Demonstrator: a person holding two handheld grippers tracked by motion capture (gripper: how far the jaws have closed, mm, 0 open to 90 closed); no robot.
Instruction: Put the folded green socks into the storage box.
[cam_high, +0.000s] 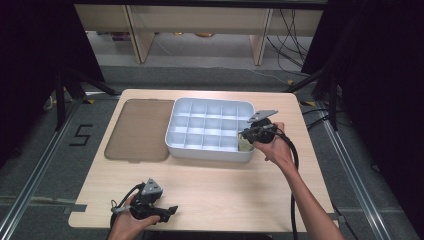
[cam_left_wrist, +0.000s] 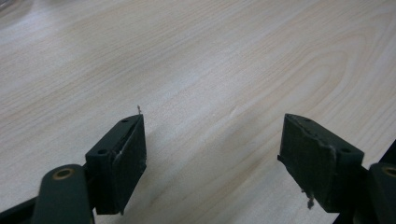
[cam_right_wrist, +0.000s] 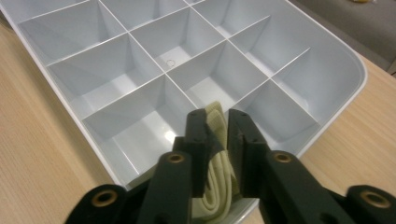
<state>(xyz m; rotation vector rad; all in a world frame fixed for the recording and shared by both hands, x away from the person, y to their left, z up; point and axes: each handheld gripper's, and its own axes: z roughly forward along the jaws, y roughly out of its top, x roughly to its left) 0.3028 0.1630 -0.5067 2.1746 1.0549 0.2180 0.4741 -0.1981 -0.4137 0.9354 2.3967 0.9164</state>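
A white compartment tray (cam_high: 209, 149) stands in the middle of the wooden table, its cells showing bare in the right gripper view (cam_right_wrist: 322, 56). My right gripper (cam_high: 246, 138) hangs over the tray's near right corner, its jaws pressed on a folded cream strap (cam_right_wrist: 219, 140) that also shows pale at the corner cell (cam_high: 244, 145). In the right gripper view the black jaws pinch the strap from both sides (cam_right_wrist: 218, 122). My left gripper (cam_high: 172, 210) rests low at the table's front edge, jaws wide apart over bare wood (cam_left_wrist: 212, 135), holding nothing.
A flat brown translucent lid (cam_high: 139, 130) lies on the table left of the tray. A black cable (cam_high: 294, 170) trails along the right forearm. Black curtains and metal floor rails flank the table; shelving legs stand behind it.
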